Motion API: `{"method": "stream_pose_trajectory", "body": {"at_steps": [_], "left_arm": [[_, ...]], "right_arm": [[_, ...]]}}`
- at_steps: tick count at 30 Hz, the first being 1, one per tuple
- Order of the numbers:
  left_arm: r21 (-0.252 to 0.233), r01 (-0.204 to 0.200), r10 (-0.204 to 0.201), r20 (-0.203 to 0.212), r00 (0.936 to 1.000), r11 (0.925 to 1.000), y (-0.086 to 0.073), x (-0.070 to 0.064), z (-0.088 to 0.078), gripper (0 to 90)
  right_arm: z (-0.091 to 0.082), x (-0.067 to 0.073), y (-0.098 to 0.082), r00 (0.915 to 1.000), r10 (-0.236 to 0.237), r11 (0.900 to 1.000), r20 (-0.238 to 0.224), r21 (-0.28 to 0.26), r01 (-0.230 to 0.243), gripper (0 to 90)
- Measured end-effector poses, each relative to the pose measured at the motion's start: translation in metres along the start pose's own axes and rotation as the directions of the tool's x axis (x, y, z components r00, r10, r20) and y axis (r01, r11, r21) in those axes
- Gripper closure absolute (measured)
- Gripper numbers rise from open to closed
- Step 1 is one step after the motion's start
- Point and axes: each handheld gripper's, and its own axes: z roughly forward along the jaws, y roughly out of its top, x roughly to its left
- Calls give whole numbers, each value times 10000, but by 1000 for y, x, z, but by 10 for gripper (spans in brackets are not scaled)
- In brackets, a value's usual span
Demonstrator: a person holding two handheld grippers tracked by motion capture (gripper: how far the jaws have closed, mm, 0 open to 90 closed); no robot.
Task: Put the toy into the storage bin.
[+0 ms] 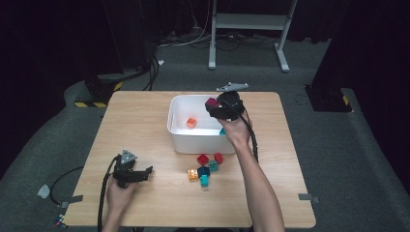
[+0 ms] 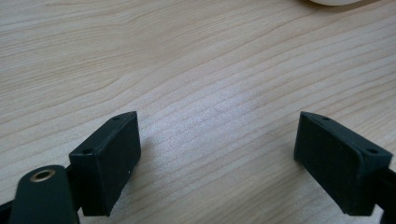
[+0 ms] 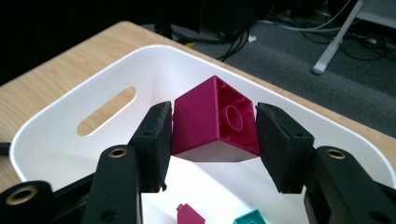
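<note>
Between right gripper (image 3: pixel 212 140) pads: one magenta brick (image 3: pixel 215 122)

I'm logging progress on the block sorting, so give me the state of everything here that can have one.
right gripper: shut on magenta block, above white bin.
left gripper: open, empty, low over table.
white bin: upright, holding an orange block.
loose blocks: on table, not yet binned.

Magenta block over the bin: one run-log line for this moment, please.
right gripper: shut on magenta block | over white bin | left gripper: open, on table
</note>
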Motion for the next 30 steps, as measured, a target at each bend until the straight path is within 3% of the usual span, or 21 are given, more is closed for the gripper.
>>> {"method": "stream_pose_trajectory", "body": {"at_steps": [14,30], "left_arm": [[1,3,-3,2,10000,10000,0,0,0,148],[28,-28,28,9,10000,10000,0,0,0,148]], "right_arm": [[24,5,0,10000,-42,9975,0,712,42,477],[30,6,-4,9999,-127,9950,-110,986,137,464]]}}
